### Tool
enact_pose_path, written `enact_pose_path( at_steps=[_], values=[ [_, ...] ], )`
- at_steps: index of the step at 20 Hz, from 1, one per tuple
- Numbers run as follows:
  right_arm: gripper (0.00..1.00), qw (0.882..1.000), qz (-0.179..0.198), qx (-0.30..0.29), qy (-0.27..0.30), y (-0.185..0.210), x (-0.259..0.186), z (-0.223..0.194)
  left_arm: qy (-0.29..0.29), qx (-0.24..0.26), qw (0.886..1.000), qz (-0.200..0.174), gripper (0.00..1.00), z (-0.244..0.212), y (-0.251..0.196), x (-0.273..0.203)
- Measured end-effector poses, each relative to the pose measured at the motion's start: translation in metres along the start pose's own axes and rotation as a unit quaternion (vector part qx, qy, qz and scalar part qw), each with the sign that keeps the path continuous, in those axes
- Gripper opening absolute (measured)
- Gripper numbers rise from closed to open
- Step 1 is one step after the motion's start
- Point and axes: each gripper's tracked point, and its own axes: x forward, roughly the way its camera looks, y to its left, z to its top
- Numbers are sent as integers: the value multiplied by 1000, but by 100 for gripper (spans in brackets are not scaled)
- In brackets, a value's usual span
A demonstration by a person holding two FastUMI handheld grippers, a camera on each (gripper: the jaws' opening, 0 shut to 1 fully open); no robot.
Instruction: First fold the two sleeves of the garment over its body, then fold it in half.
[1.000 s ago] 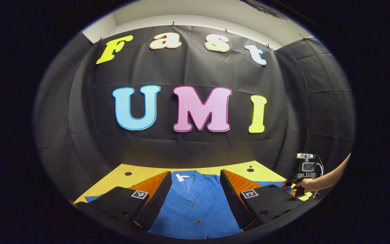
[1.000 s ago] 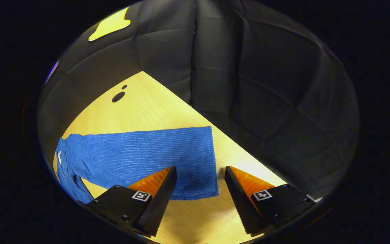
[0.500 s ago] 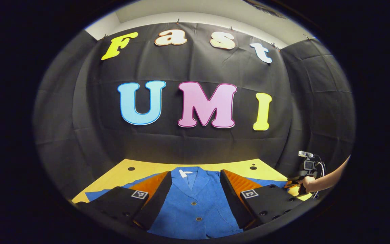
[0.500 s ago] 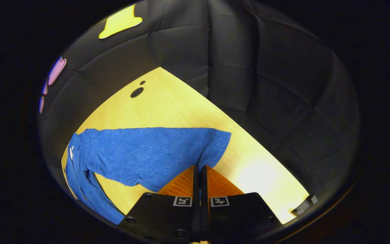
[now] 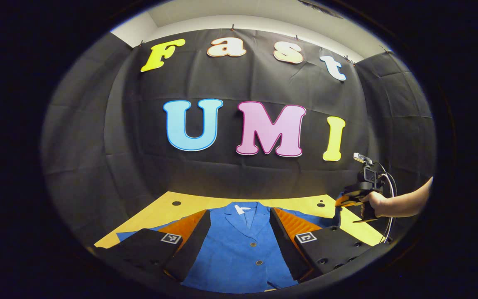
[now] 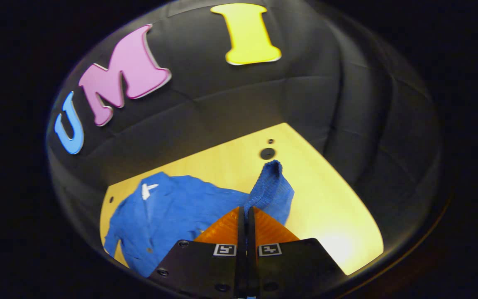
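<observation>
Above the bench (image 6: pixel 338 207), the right tongs (image 6: pixel 246 214) clamp the sleeve (image 6: pixel 270 187) to fold it over the jacket (image 5: pixel 239 245), while the left tongs (image 5: pixel 239 226) wait apart.

the right gripper (image 6: pixel 246 214) pinches the blue garment's sleeve (image 6: pixel 271 189), lifted above the yellow table (image 6: pixel 326 199).

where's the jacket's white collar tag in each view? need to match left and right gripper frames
Left gripper view: the white collar tag sits low at centre, at the top of the blue jacket, between the open left tongs.
Right gripper view: the tag is lower left, on the jacket's collar, left of the right tongs shut on the lifted sleeve.
Shared landmark: the dark round hole in the yellow table beyond the sleeve.
</observation>
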Motion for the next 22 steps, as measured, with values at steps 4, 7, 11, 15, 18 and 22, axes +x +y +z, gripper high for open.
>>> enact_pose_path(
  at_steps=[4,7,11,15,18,22],
  values=[
    [4,996,84,-12,24,111,6,-22,-1,-16,999,35,82,-5,44,-17],
    [5,987,150,-11,47,190,-1,-50,5,-39,997,60,82,-15,74,-29],
    [4,970,229,-9,82,283,-1,-95,12,-51,995,90,82,-28,107,-47],
    [5,953,279,-12,116,348,1,-142,25,-61,992,110,82,-45,129,-55],
    [5,949,288,0,127,372,15,-164,35,-73,990,118,82,-55,139,-54],
    [33,956,258,28,136,370,38,-172,44,-107,986,121,82,-66,150,-53]
  ],
)
